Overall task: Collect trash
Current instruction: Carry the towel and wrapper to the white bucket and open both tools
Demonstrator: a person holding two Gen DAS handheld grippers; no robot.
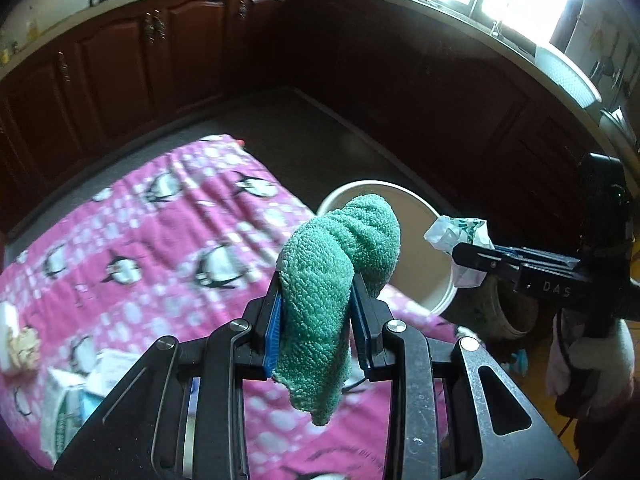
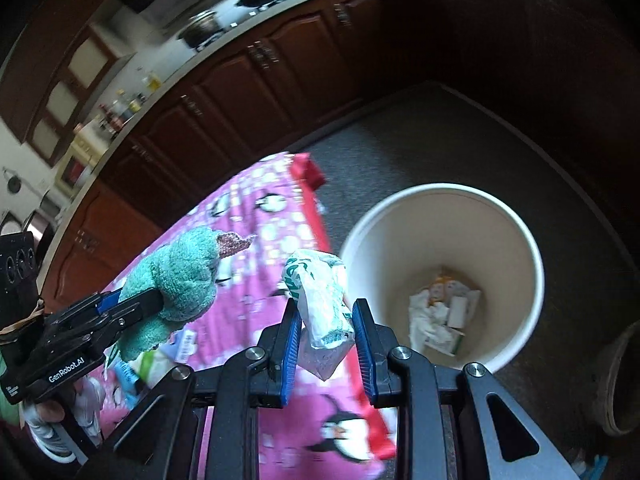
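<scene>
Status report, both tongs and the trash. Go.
Left tongs shut on green cloth. Right tongs shut on crumpled wrapper. White bin just ahead, trash already inside. Path clear.

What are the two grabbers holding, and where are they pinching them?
The left gripper pinches a green towel around its bunched middle, ends flopping out. The right gripper pinches a crumpled white wrapper near its lower end.

The left gripper (image 1: 316, 320) is pointing steeply downward, its blue-padded fingers (image 1: 273, 328) clamping a green cloth (image 1: 336, 276). The right gripper (image 2: 326, 340) is angling down likewise, its fingers (image 2: 291, 344) pinching a crumpled white wrapper (image 2: 324, 304). A gloved hand (image 1: 588, 364) is gripping the right handle.
</scene>
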